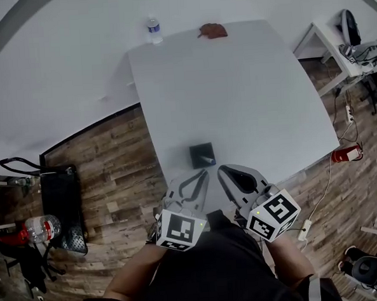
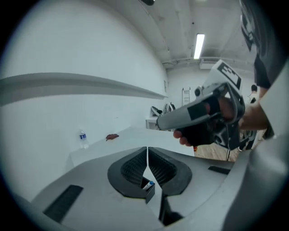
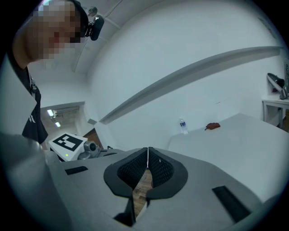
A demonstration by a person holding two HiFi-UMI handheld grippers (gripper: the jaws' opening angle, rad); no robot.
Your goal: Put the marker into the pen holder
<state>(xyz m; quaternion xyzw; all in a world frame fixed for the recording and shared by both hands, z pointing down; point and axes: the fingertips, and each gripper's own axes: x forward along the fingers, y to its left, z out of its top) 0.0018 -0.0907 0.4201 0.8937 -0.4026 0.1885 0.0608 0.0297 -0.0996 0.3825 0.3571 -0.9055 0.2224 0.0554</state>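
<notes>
On the white table [image 1: 236, 93], near its front edge, stands a small black square pen holder [image 1: 202, 155]. A marker [image 1: 208, 159] with a blue tip stands in it. My left gripper [image 1: 206, 172] hovers just short of the holder, its jaws shut with nothing between them. In the left gripper view the holder [image 2: 149, 193] and the marker tip [image 2: 150, 184] show below the closed tips of that gripper [image 2: 147, 153]. My right gripper [image 1: 219, 169] is alongside, also shut and empty. In the right gripper view its jaws [image 3: 148, 155] meet over the wooden floor.
A water bottle [image 1: 154, 29] and a reddish-brown thing [image 1: 212, 30] sit at the table's far edge. On the wooden floor lie a black bag [image 1: 60, 192] and a bottle [image 1: 40, 227] at the left and a red object [image 1: 345, 153] at the right. A white side table [image 1: 335, 48] stands at the far right.
</notes>
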